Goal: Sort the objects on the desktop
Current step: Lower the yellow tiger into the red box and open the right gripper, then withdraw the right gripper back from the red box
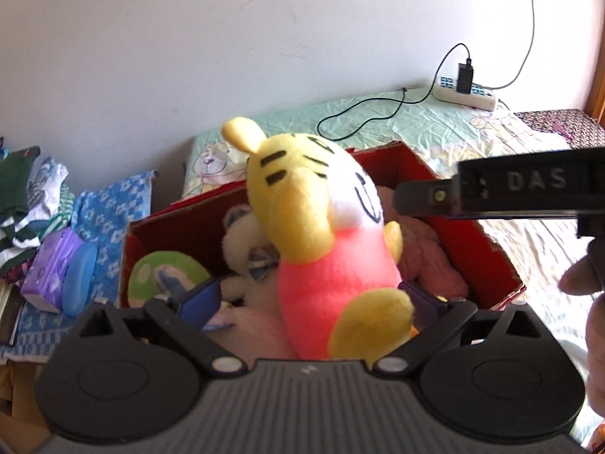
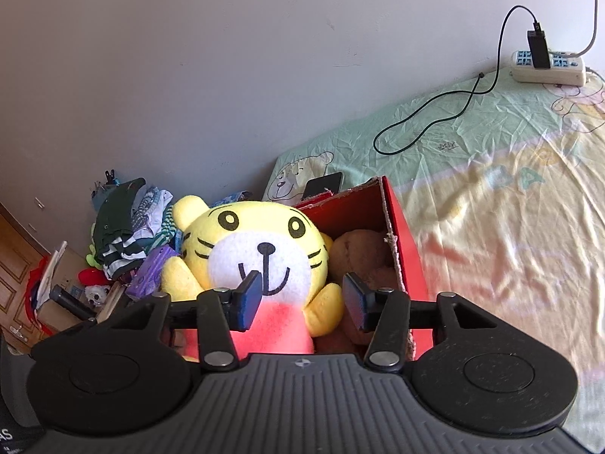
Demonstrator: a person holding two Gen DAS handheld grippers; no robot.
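— Where is the tiger plush (image 1: 325,249) sitting?

— It is standing upright inside the red box (image 1: 484,242), leaning on the other soft toys packed in there. A white bear (image 1: 245,249) is pressing against its side, a green round toy (image 1: 166,276) is lying in the box's near left corner, and a pink plush (image 1: 431,261) is filling the far side.

— And the left tongs (image 1: 308,297)?

— They are hanging over the box with their jaws spread wide. One blue pad is standing clear of the tiger's body; the other is showing just behind its yellow arm, and I cannot tell if it is touching.

— What are the right tongs (image 2: 302,302) doing?

— They are facing the tiger's face, jaws partly spread and pinching nothing. The tiger's yellow arm is showing in the gap between the pads, with a brown plush (image 2: 363,253) lying beside it.

— Where is the box resting?

— It is sitting on the bed (image 2: 491,189), on a pale green and yellow sheet. A dark phone (image 2: 323,185) is lying just behind the box, and a power strip (image 2: 548,66) is lying near the wall with a black cable (image 2: 427,113) looping across the sheet.

— Anything beside the bed?

— A pile of clothes (image 2: 124,227) is sitting to the left, with a purple pack (image 2: 149,272) leaning against it.
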